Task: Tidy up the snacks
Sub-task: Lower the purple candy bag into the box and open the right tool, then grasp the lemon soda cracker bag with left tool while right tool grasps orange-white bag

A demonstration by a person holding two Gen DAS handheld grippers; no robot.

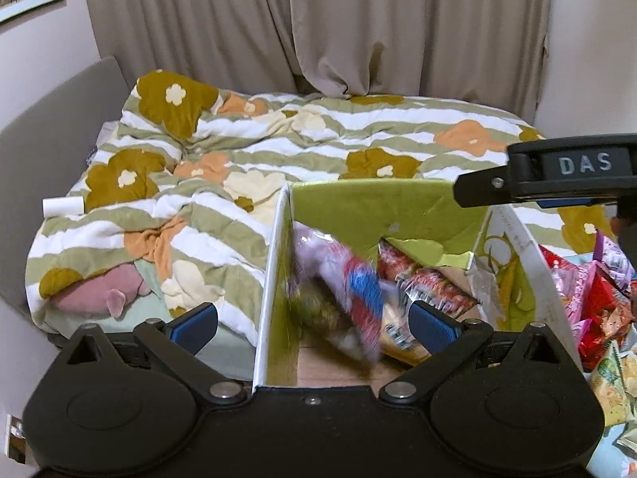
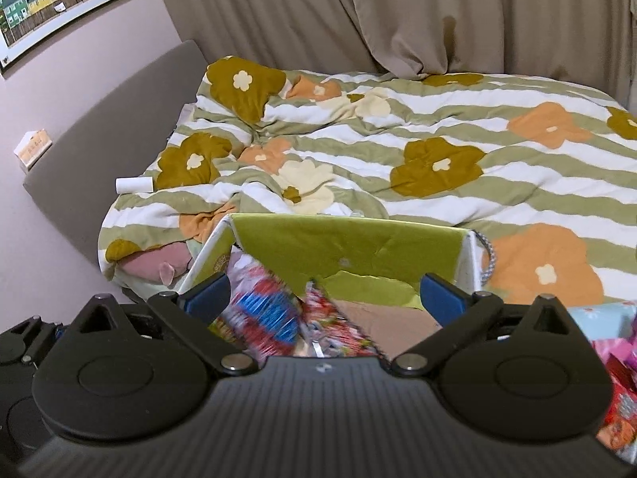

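Right gripper labelled "DAS", green box

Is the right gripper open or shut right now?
Open. The right gripper has its blue pads spread wide over the green box, touching nothing; a blurred red-and-blue snack packet sits below them.

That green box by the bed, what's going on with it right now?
A person is sorting snacks with two handheld grippers. The right gripper hangs open over the green box, and a blurred red, white and blue snack packet lies below it in the box, gripped by nothing. The left gripper is open, straddling the box's left wall. More snacks wait in a pile to the right.
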